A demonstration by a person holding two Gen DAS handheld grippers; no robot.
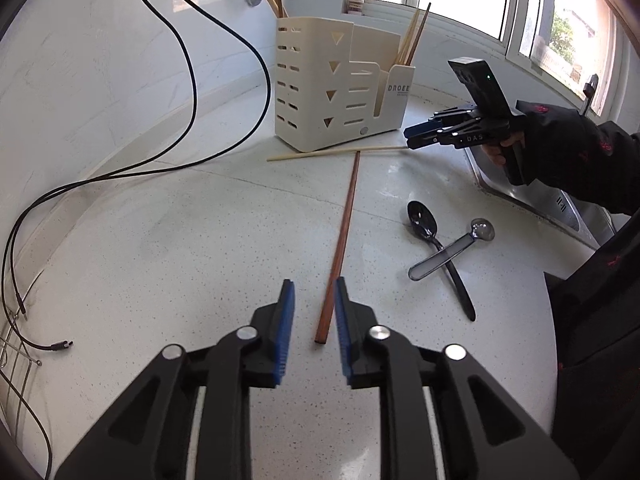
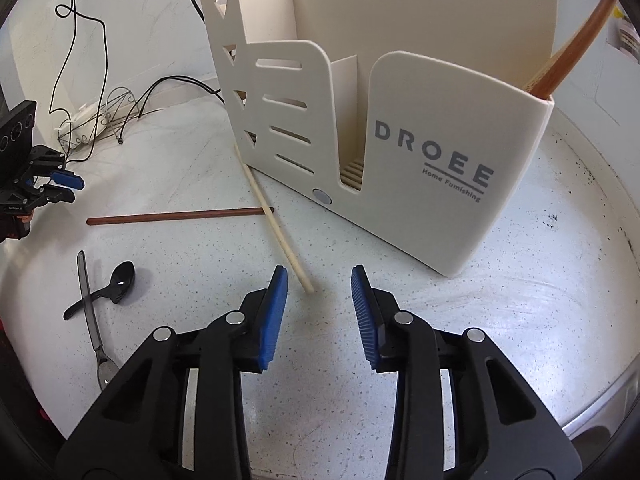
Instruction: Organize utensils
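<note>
Both the left gripper [image 1: 314, 286] and right gripper [image 2: 319, 274] stand spread, empty, above the speckled counter [image 1: 160, 240]. A brown chopstick [image 1: 340, 240] and pale chopstick [image 2: 280, 232] lie crossed beside the cream utensil holder [image 2: 400, 120], whose end compartments hold upright chopsticks [image 1: 412, 40].

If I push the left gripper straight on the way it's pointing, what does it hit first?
Probably the dark wooden chopstick, whose near end already lies between the open jaws of the left gripper, then the counter beneath it. Depth is hard to judge.
</note>
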